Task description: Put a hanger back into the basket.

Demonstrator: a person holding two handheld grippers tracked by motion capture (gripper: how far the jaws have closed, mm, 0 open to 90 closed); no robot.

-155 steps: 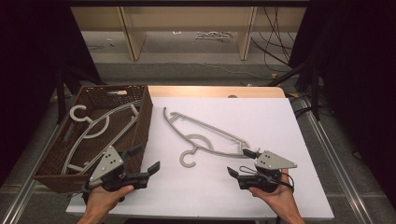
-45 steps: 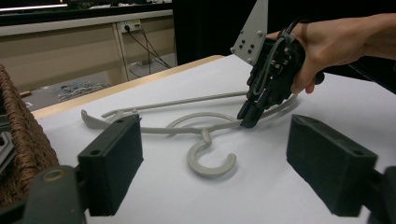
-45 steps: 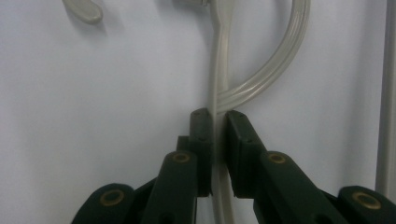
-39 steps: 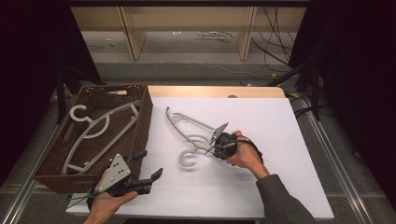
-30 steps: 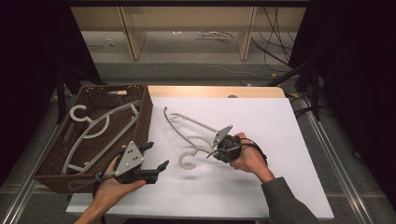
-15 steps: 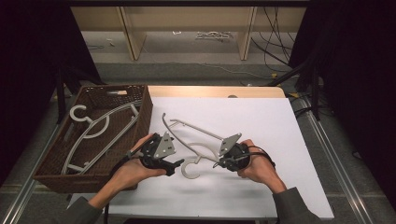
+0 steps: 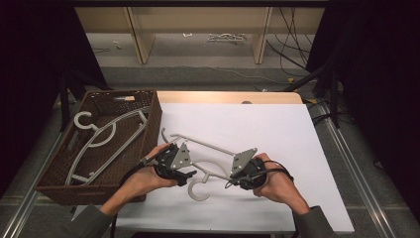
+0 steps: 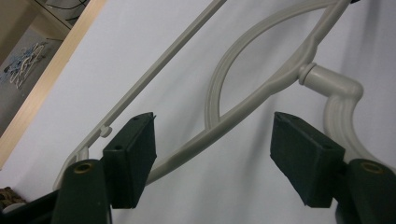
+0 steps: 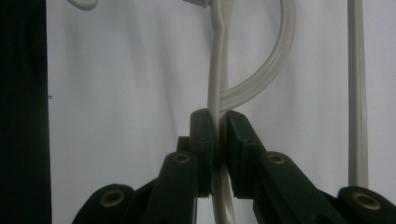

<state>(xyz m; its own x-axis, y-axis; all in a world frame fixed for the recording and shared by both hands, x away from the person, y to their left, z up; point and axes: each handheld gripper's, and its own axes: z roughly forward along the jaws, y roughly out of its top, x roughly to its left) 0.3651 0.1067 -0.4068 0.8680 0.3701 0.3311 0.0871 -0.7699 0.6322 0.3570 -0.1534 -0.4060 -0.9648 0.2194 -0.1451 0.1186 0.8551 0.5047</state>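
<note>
You are holding a grey plastic hanger (image 7: 208, 157) near the front edge of the white tabletop (image 7: 277, 124). Your right gripper (image 9: 218, 122) is pinching the hanger's arm tight. Your left gripper (image 8: 212, 158) is spread wide around the other arm, not touching it. Both hands are reaching in low. Another hanger (image 7: 106, 139) is lying in the brown wicker basket (image 7: 148, 111) at the left edge.

Looks like a lab rig. White counter (image 7: 277, 124) ringed by black curtains (image 7: 376, 74). Loose cables (image 7: 292, 25) on the floor (image 7: 198, 64).
</note>
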